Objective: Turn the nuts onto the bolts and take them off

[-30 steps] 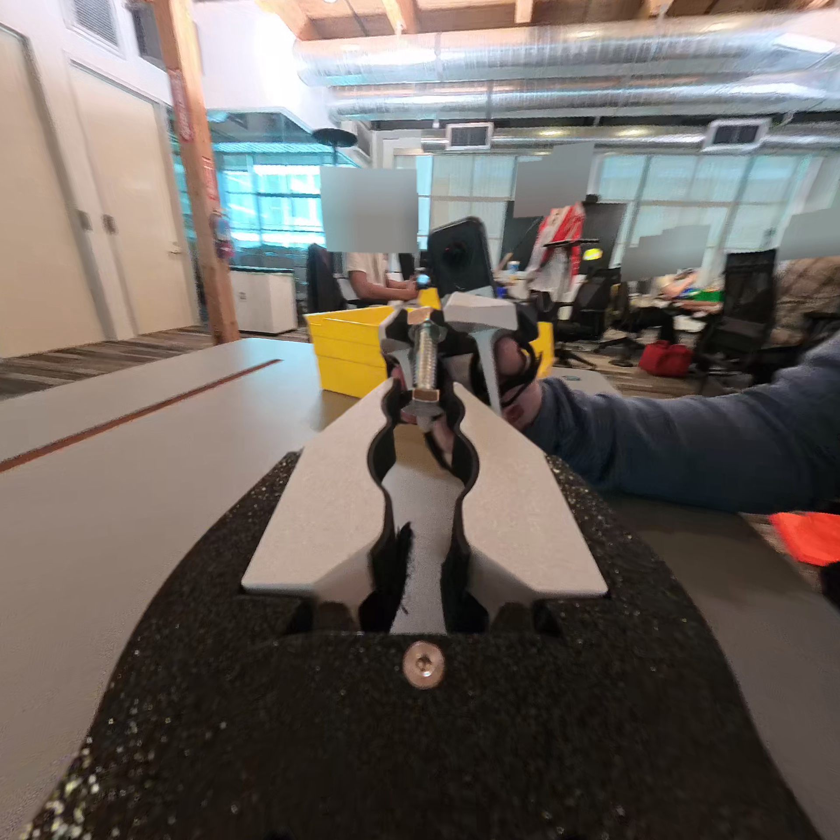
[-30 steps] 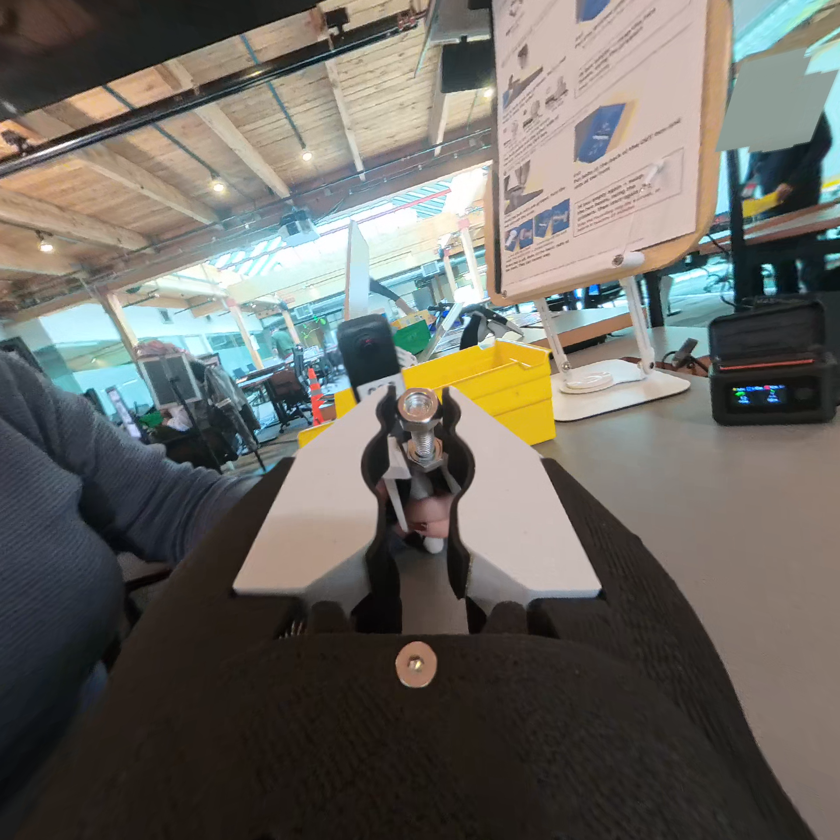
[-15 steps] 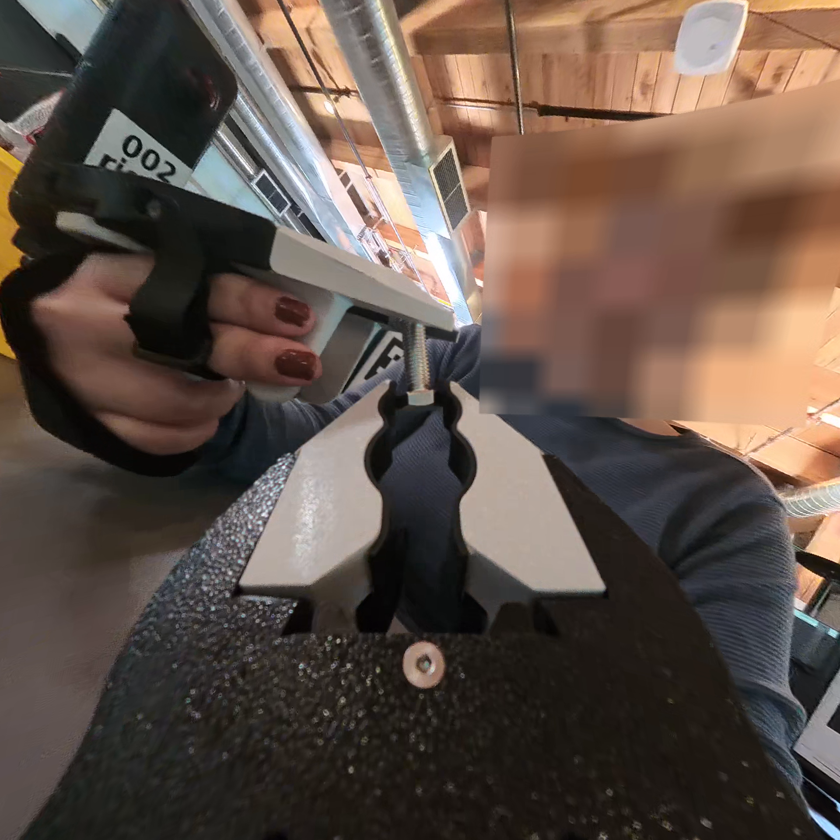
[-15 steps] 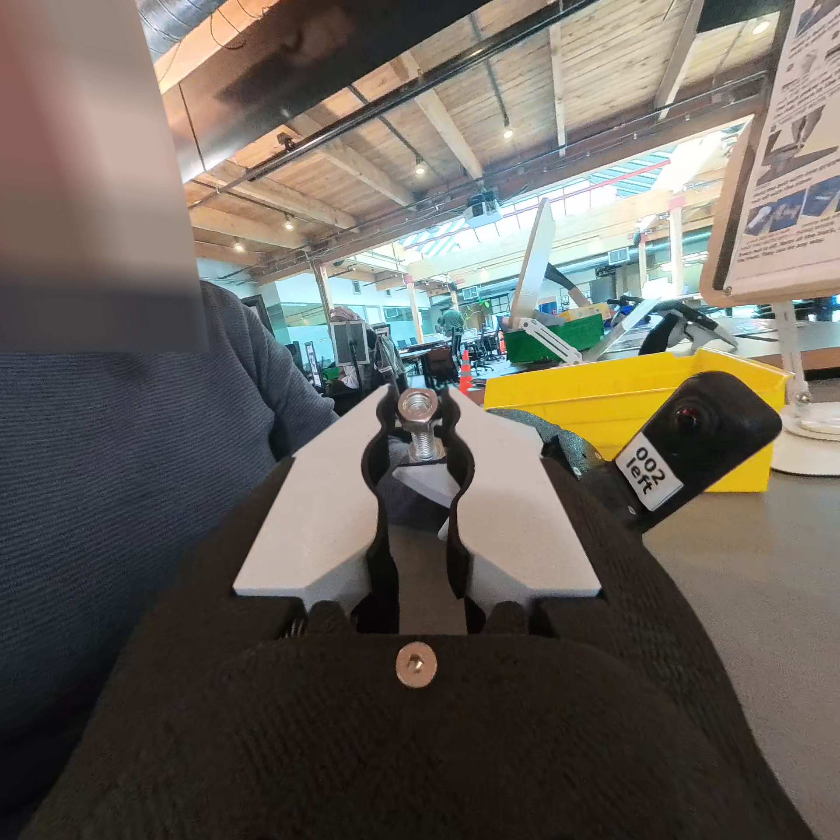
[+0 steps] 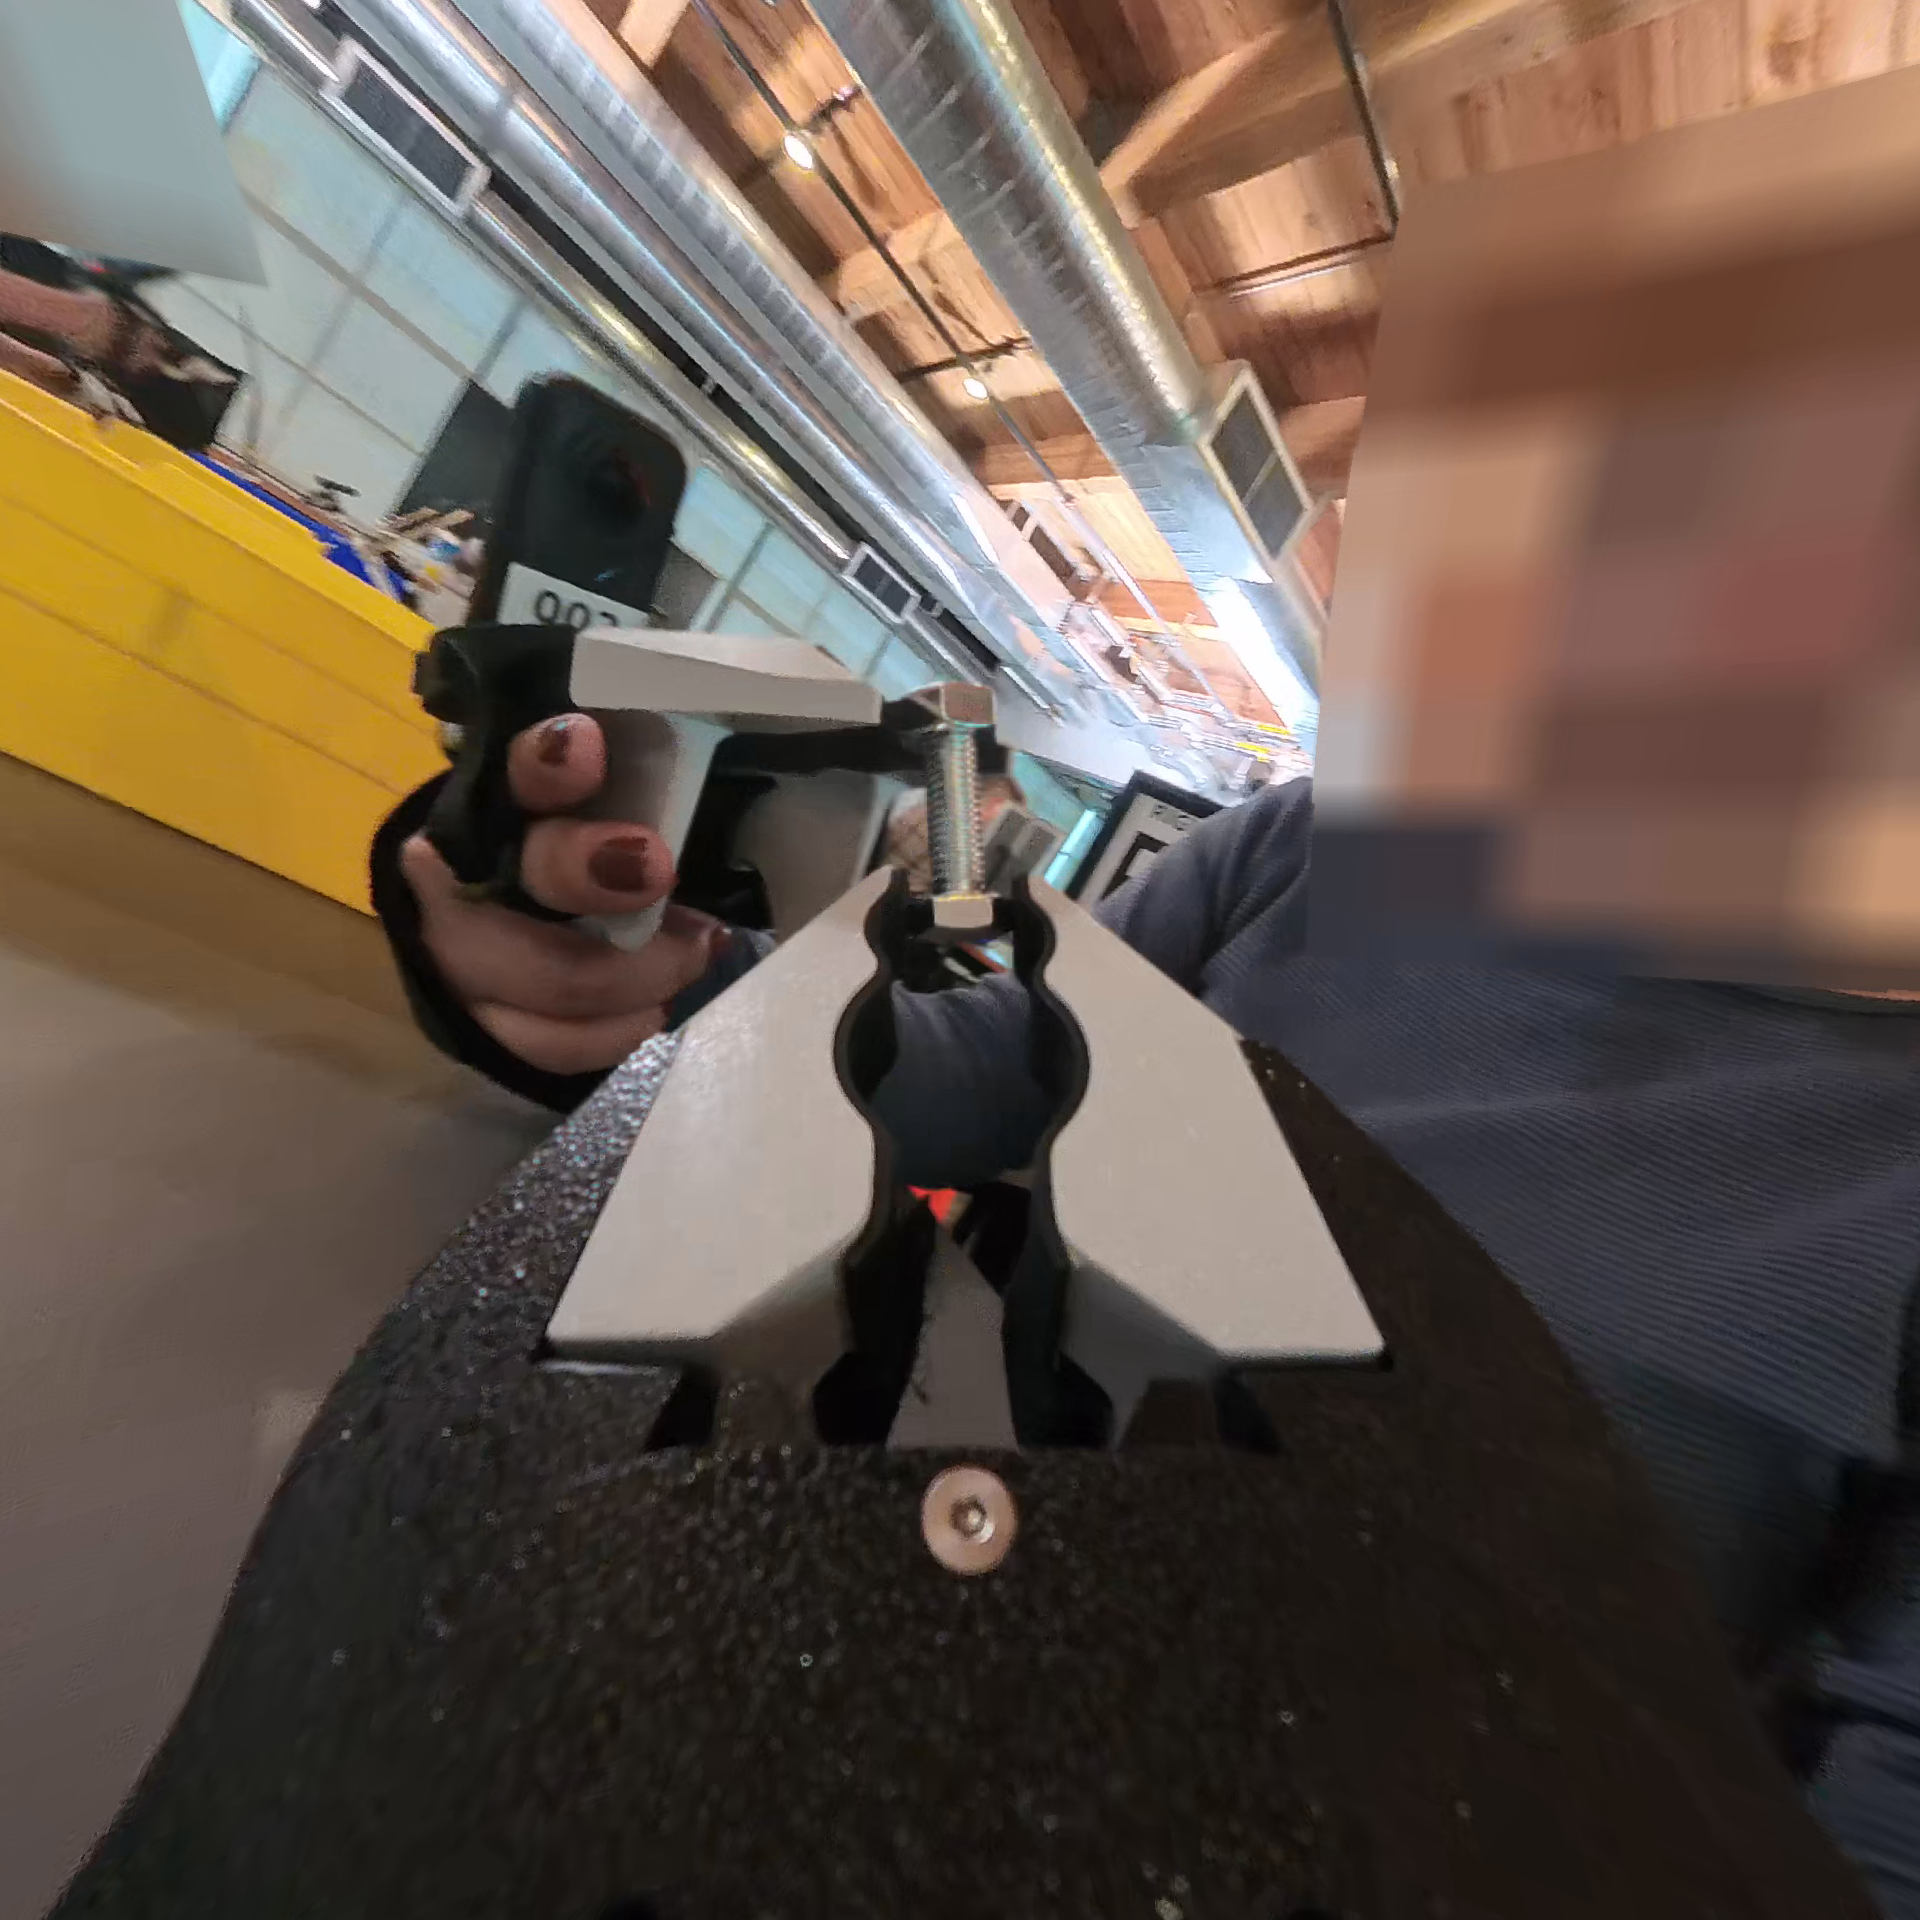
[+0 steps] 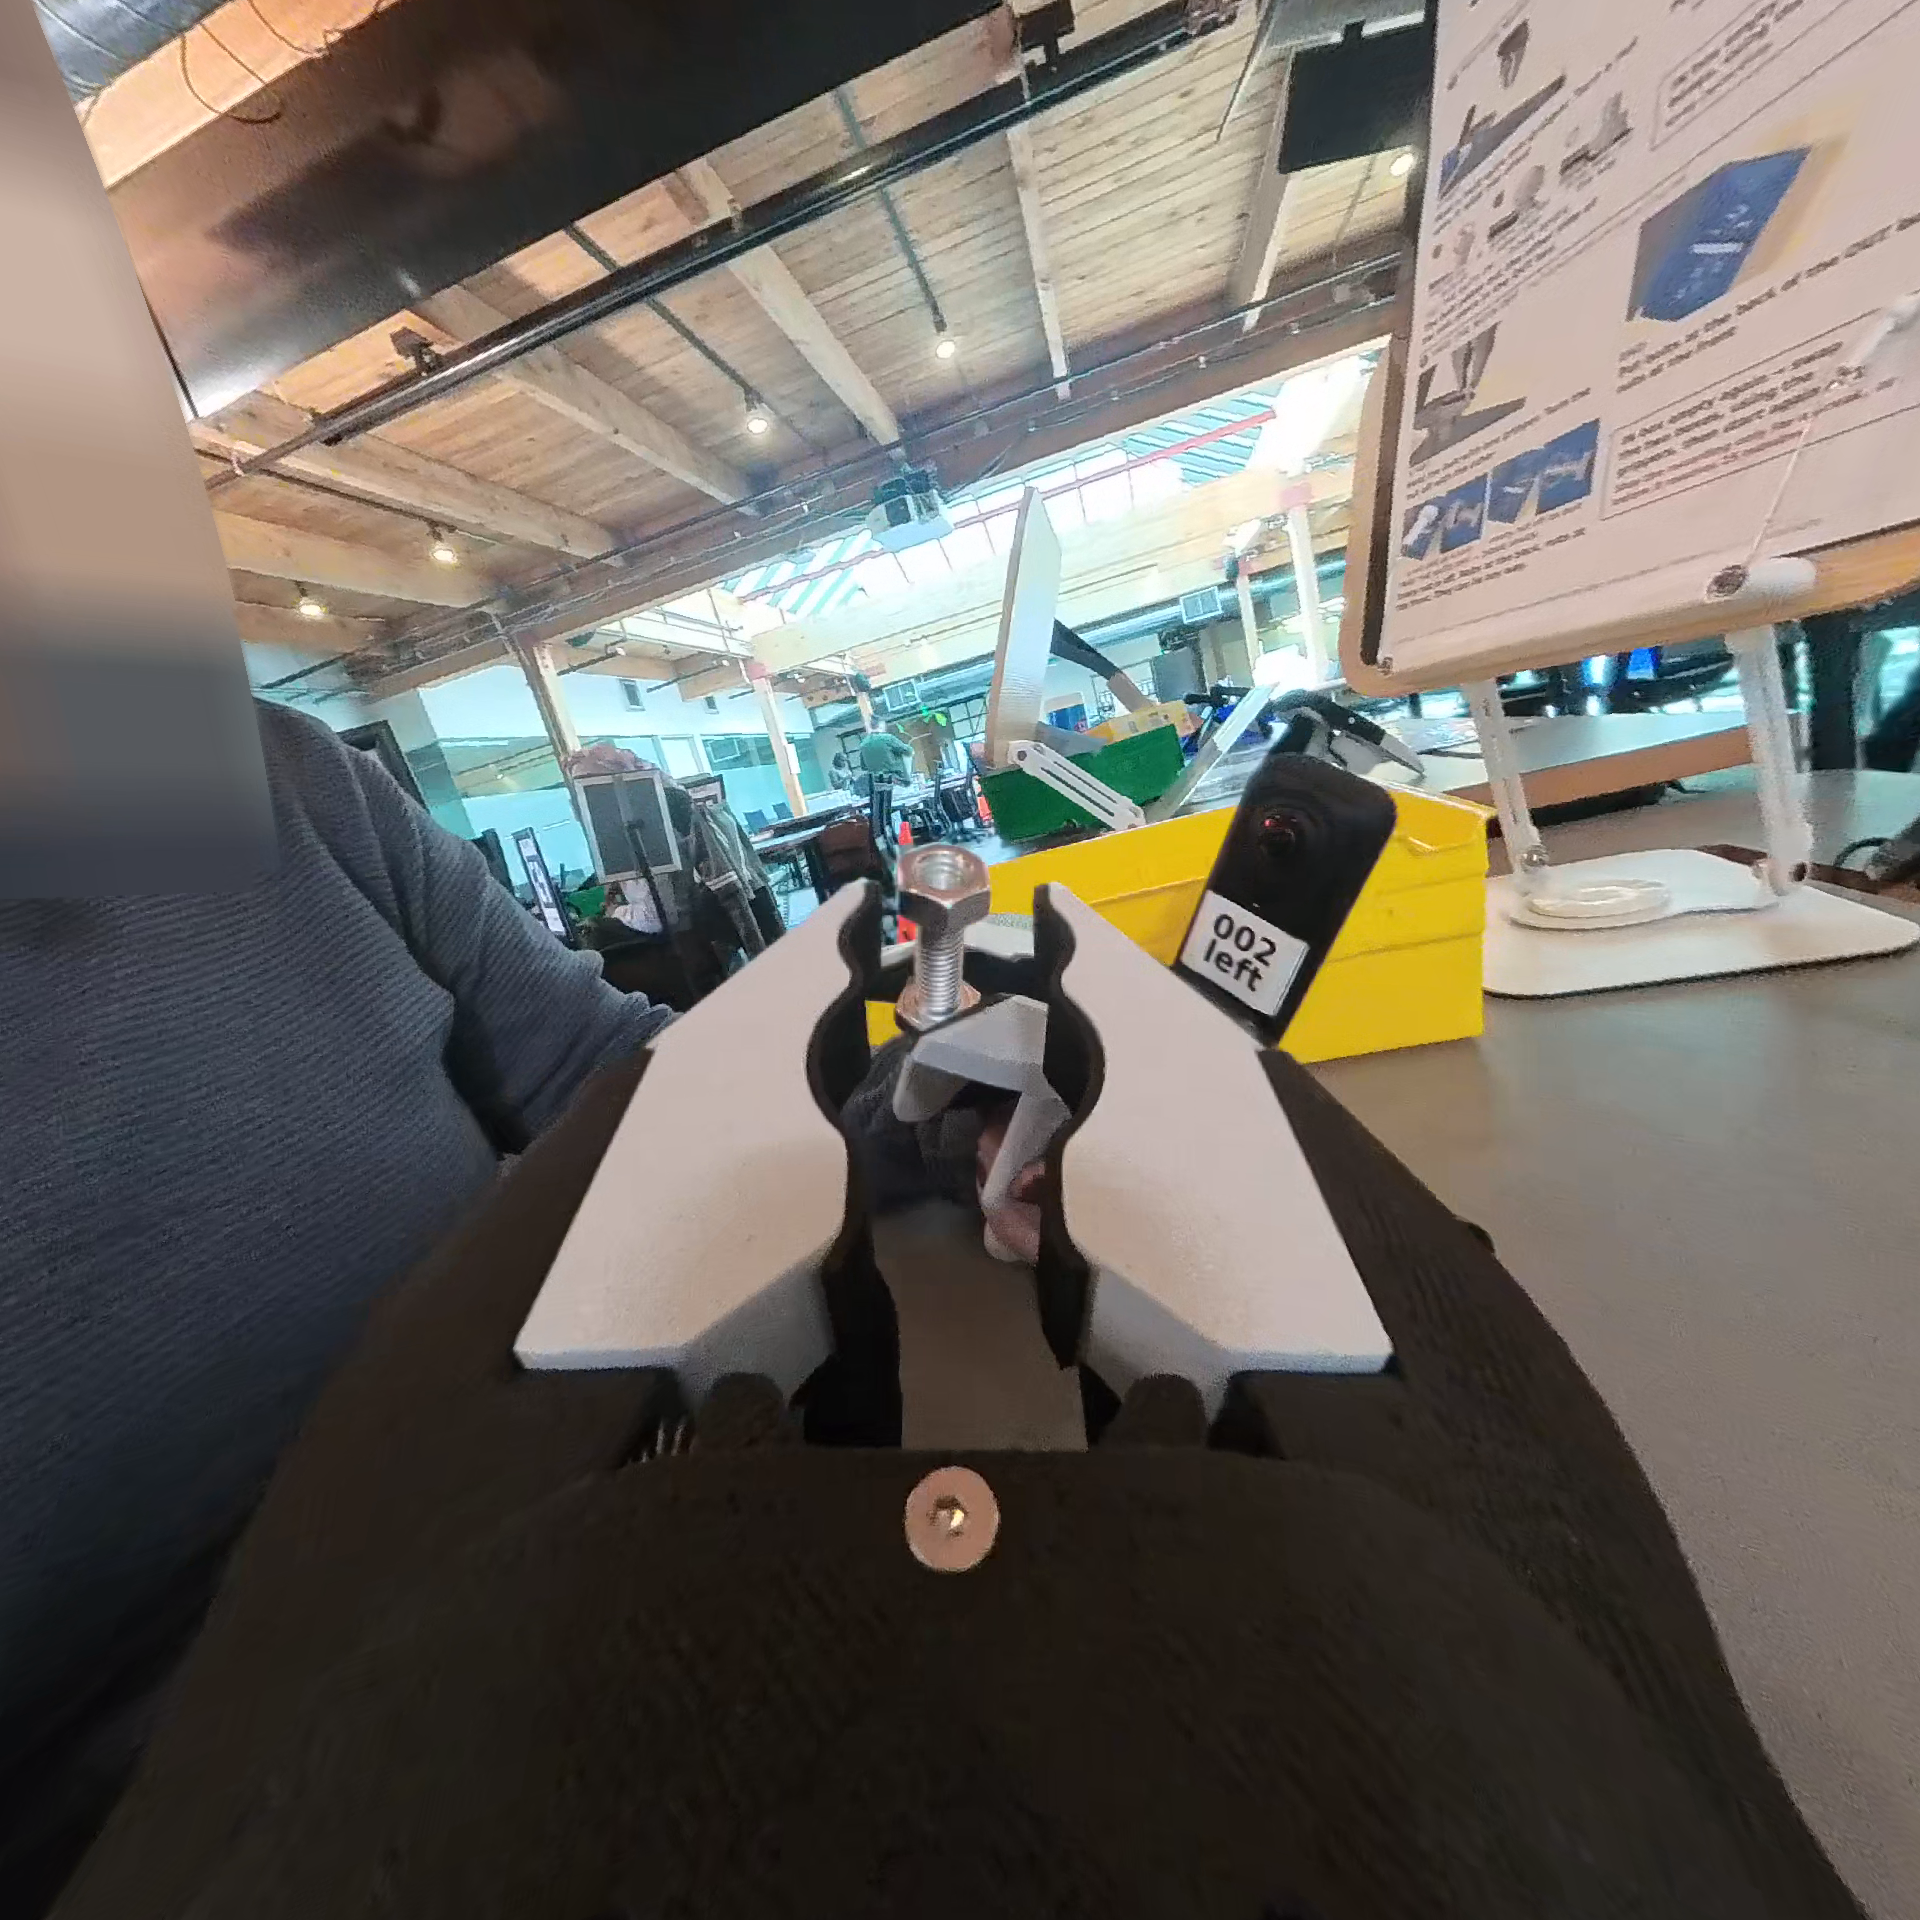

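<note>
Bolt (image 5: pixel 954 821) stands upright and clear of the table (image 6: pixel 1662 1195), long axis 12 to 6 o'clock; nut (image 6: pixel 940 896) at the 12 o'clock end, head (image 5: pixel 964 918) at the 6 o'clock end; my left gripper (image 5: pixel 964 910) is clamped on the head; my right gripper (image 6: pixel 954 920) is spread, with the nut between its tips; yellow bin (image 6: pixel 1392 935) at 2 o'clock, partly hidden by the left gripper; half a second ago the right tips pinched the nut.
</note>
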A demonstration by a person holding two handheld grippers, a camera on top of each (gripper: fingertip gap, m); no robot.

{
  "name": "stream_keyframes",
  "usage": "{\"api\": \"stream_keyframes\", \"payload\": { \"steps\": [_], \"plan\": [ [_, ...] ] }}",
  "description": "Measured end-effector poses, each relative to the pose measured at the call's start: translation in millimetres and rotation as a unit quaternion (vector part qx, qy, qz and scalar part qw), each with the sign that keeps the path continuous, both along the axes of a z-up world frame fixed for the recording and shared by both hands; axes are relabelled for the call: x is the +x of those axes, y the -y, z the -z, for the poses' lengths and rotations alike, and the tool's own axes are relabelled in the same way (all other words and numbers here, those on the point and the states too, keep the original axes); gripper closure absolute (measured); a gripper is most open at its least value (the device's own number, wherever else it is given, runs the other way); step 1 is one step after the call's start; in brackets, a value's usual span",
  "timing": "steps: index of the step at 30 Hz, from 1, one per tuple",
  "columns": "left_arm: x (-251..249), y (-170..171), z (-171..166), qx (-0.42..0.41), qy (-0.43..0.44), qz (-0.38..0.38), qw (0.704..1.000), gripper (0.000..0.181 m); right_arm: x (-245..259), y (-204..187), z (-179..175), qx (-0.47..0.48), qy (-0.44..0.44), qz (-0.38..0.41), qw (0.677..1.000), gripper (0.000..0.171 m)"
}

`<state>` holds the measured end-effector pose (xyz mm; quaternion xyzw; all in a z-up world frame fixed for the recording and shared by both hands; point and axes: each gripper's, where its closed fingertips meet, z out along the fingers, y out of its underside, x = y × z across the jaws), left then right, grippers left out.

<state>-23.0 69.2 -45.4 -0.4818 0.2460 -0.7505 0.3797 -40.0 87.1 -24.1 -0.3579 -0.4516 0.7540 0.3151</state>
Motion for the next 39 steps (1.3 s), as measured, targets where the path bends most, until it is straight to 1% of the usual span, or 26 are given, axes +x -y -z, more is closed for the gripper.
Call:
{"api": "stream_keyframes", "payload": {
  "steps": [3, 5, 6, 9, 10, 13, 16, 20, 22, 24, 26, 30, 33, 37, 39],
  "plan": [
    [1, -10, 6, 0.013, -0.031, -0.049, 0.998, 0.164, -3, 2, 1, -0.019, 0.018, -0.017, 1.0, 0.135],
    [3, -14, 10, 0.02, -0.05, -0.069, 0.996, 0.164, -7, 5, 3, -0.025, 0.03, -0.025, 0.999, 0.135],
    [4, -14, 11, 0.023, -0.055, -0.071, 0.996, 0.164, -9, 6, 4, -0.029, 0.033, -0.025, 0.999, 0.136],
    [8, -9, 12, 0.03, -0.062, -0.055, 0.996, 0.164, -8, 7, 1, -0.035, 0.022, -0.032, 0.999, 0.153],
    [8, -7, 12, 0.031, -0.062, -0.048, 0.996, 0.164, -7, 10, 2, -0.029, 0.02, -0.039, 0.999, 0.153],
    [8, 0, 10, 0.018, -0.05, -0.012, 0.999, 0.164, -1, 17, 3, -0.007, 0.015, -0.058, 0.998, 0.153],
    [8, 14, 7, -0.009, -0.024, 0.056, 0.998, 0.164, 2, 29, 1, 0.009, 0.001, -0.085, 0.996, 0.153],
    [10, 36, 2, -0.036, -0.001, 0.153, 0.988, 0.163, 7, 48, -2, 0.018, -0.009, -0.132, 0.991, 0.153],
    [12, 43, 2, -0.044, 0.004, 0.183, 0.982, 0.163, 7, 54, -3, 0.023, -0.01, -0.145, 0.989, 0.153],
    [11, 42, 1, -0.039, 0.006, 0.176, 0.984, 0.163, 7, 54, -5, 0.024, -0.013, -0.142, 0.989, 0.153],
    [10, 36, 1, -0.033, 0.004, 0.151, 0.988, 0.163, 6, 50, -5, 0.022, -0.012, -0.129, 0.991, 0.153],
    [8, 20, 4, -0.01, -0.016, 0.081, 0.997, 0.163, 1, 33, -2, 0.024, -0.004, -0.075, 0.997, 0.153],
    [6, 19, 2, 0.016, -0.015, 0.059, 0.998, 0.164, -1, 18, -1, 0.019, -0.002, -0.036, 0.999, 0.149],
    [4, 7, 4, 0.026, -0.026, 0.01, 0.999, 0.164, 1, 6, -2, -0.002, -0.001, -0.02, 1.0, 0.148],
    [2, 2, 4, 0.028, -0.029, -0.01, 0.999, 0.164, 0, 7, -1, -0.016, 0.011, -0.033, 0.999, 0.139]
  ]
}}
